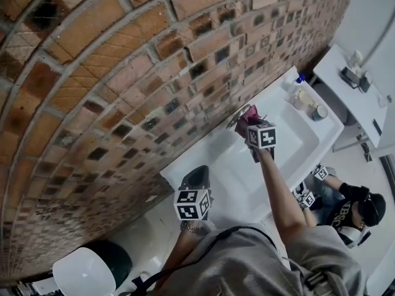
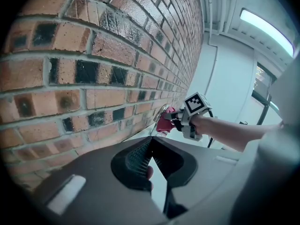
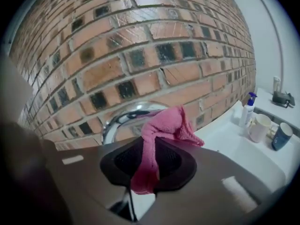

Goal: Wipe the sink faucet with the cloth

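A chrome faucet (image 1: 236, 119) stands at the back of the white sink (image 1: 234, 171), against the brick wall. My right gripper (image 1: 252, 123) is shut on a pink cloth (image 1: 250, 112) and holds it against the faucet. In the right gripper view the cloth (image 3: 166, 125) drapes over the curved faucet (image 3: 129, 116) and hangs down between the jaws of the right gripper (image 3: 152, 158). My left gripper (image 1: 197, 177) hovers over the sink's left end, shut with nothing in it. In its own view the left gripper (image 2: 151, 146) points at the cloth (image 2: 164, 124) farther along the wall.
A soap bottle (image 1: 297, 86) and two cups (image 1: 319, 112) stand on the sink's far right end. Behind it is a white shelf (image 1: 352, 82). A second person (image 1: 361, 208) crouches at the lower right. A white round object (image 1: 83, 273) sits on the floor at lower left.
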The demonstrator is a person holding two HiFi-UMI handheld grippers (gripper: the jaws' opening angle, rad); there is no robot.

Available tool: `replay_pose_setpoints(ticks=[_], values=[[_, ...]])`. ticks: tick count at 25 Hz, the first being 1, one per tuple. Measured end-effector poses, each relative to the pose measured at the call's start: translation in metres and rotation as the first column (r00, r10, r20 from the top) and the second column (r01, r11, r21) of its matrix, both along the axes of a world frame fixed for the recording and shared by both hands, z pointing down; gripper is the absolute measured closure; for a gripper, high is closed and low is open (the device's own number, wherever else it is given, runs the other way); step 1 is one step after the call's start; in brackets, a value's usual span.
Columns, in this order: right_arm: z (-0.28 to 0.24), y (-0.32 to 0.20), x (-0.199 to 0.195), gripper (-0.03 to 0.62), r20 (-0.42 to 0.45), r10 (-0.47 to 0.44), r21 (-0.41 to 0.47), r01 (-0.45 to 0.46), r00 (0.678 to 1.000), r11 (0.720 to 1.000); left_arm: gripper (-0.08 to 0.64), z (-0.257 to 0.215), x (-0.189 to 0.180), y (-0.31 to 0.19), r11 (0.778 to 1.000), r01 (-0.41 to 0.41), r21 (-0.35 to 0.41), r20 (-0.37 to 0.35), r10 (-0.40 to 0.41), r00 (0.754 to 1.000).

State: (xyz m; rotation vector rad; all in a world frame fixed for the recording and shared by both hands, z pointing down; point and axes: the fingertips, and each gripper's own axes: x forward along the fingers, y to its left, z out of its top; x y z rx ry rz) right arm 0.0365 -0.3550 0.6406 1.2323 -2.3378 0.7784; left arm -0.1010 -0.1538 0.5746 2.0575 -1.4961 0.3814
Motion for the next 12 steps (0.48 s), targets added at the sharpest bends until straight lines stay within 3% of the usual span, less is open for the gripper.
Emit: replay_pose_setpoints(ticks=[5, 12], values=[[0.057, -0.024, -0.007, 0.522, -0.103, -0.039, -0.008, 0.038, 0.994, 0.999, 0.540, 0.001, -0.008, 0.005, 1.000, 0.015, -0.009, 0.007, -0.015, 1.000], [0.130, -0.011, 0.000, 0.522, -0.192, -0.070, -0.188, 0.033, 0.979, 0.982, 0.540, 0.000, -0.021, 0.005, 0.999, 0.041, -0.008, 0.012, -0.041, 0.999]])
